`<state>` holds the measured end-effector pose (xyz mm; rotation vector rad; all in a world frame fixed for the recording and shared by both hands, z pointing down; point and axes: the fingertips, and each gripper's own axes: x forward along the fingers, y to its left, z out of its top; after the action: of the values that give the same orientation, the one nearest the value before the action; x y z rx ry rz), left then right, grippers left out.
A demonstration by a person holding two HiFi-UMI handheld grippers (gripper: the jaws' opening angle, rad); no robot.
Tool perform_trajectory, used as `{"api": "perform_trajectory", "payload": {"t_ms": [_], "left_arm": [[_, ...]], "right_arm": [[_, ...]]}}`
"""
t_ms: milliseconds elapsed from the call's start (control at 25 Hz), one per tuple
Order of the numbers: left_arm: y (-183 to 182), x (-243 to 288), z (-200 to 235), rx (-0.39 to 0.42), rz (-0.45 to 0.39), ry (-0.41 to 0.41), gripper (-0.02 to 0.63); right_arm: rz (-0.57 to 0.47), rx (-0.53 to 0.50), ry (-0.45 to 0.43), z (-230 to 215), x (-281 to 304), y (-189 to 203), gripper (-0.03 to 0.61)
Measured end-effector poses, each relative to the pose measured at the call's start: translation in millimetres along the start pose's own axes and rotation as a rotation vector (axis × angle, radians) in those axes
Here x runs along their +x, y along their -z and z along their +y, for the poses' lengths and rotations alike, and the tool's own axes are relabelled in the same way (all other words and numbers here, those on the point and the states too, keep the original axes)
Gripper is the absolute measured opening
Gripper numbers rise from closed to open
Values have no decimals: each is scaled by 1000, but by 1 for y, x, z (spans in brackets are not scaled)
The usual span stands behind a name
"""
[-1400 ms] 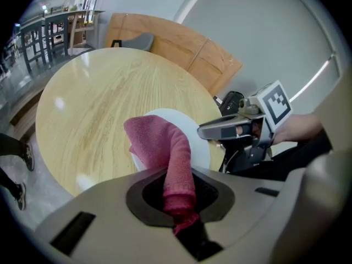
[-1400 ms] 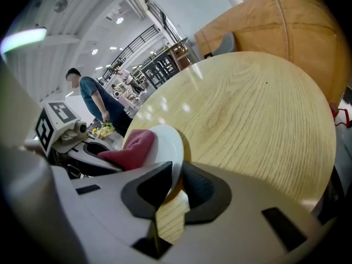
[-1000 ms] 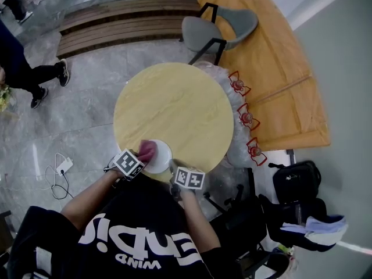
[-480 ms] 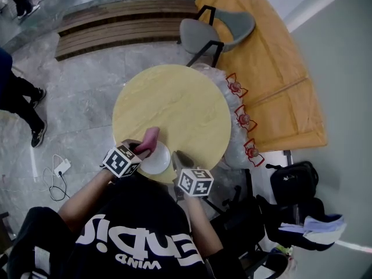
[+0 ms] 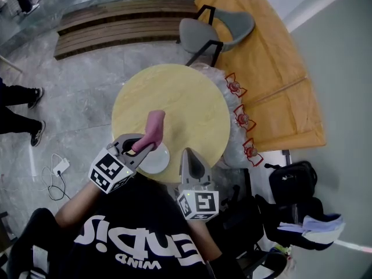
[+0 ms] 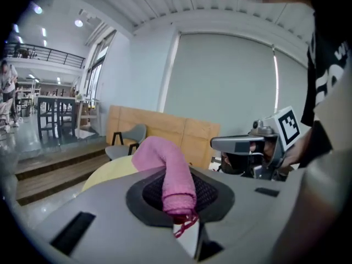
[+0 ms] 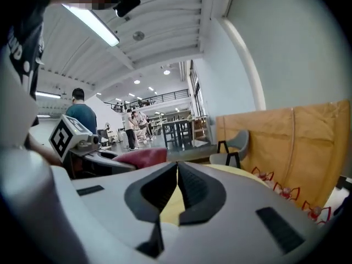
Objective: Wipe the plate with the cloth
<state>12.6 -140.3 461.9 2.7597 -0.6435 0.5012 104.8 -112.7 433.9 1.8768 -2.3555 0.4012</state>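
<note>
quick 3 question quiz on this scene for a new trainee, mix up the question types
1. True or false: the right tongs are shut on the plate.
2. What do the left tongs hold? A a sponge; B the pink cloth; C nothing.
3. Short answer: what seat stands at the far side of the round table?

Key: 1 false, they are shut with nothing between them; 2 B; 3 a grey chair.
</note>
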Motion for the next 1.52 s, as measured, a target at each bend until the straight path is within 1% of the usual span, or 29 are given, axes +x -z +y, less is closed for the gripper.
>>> {"api": "perform_trajectory", "payload": {"t_ms": [120,200,280,360,680,1520], "left_arm": [[-23,-16,-4,55,-114,-29,52],[-41,-27,-8,63,-181,-39,52],[-54,-34,-12,67,-225,-52,52],[-60,-39,-13,74,-247,-65,52],[-68,-42,-18,68,-260,-51,52],[-76,-45,-18,55,-273,-58,52]], "right_arm": [[-73,-45,27,0,-15,-28,25],[-110,-82,48,0,-22,-41,23],[-139,-110,62,1,-27,-51,23],[-163,-125,64,4,-29,-57,23],[-183,-157,40,16,-28,-63,21],[-183,-155,22,24,-29,-68,21]]}}
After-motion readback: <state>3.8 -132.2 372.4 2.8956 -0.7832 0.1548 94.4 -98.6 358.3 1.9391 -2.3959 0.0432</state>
